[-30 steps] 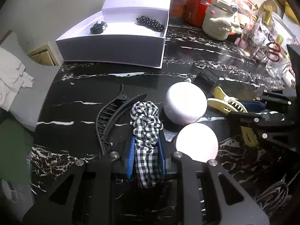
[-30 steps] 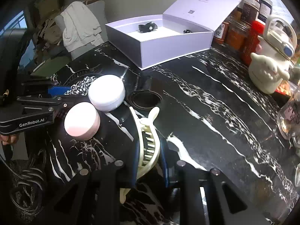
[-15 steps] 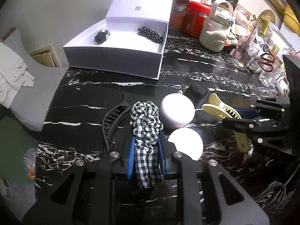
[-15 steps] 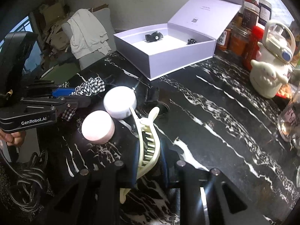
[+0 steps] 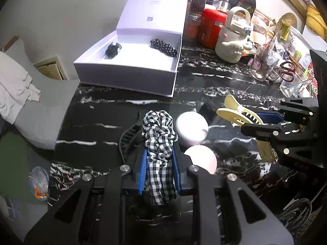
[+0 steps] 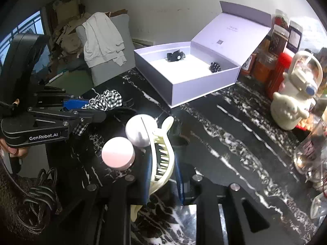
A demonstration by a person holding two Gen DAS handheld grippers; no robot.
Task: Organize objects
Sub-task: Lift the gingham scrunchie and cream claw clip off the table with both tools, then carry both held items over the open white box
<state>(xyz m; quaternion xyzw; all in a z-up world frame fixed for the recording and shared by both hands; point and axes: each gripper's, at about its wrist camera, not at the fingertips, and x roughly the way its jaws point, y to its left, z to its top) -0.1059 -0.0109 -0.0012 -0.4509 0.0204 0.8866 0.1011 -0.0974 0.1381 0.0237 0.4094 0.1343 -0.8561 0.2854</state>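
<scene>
Your left gripper [image 5: 159, 171] is clamped on the checked scrunchie [image 5: 159, 143], its blue pads pressing the cloth from both sides above the black marbled surface [image 5: 224, 94]. Your right gripper [image 6: 162, 171] is closed on the cream claw clip [image 6: 161, 159], which stands up between its pads.

Only the left view shows a black comb [image 5: 127, 136] lying just left of the scrunchie, a small bag on the floor at far left, and red-handled scissors [image 5: 287, 72] in a glass at far right. Only the right view shows your hand on the left gripper's handle, and the chair with pale clothes behind it.

Both views show the white puck [image 5: 192, 128] and pink puck [image 5: 202, 158] side by side between the grippers, and the open white box [image 5: 126, 75] holding a black clip [image 5: 112, 50] and a dark beaded piece [image 5: 163, 47].

"GenRobot.AI" is printed on the left gripper's side in the right view. The box lid's print is too small to read.
</scene>
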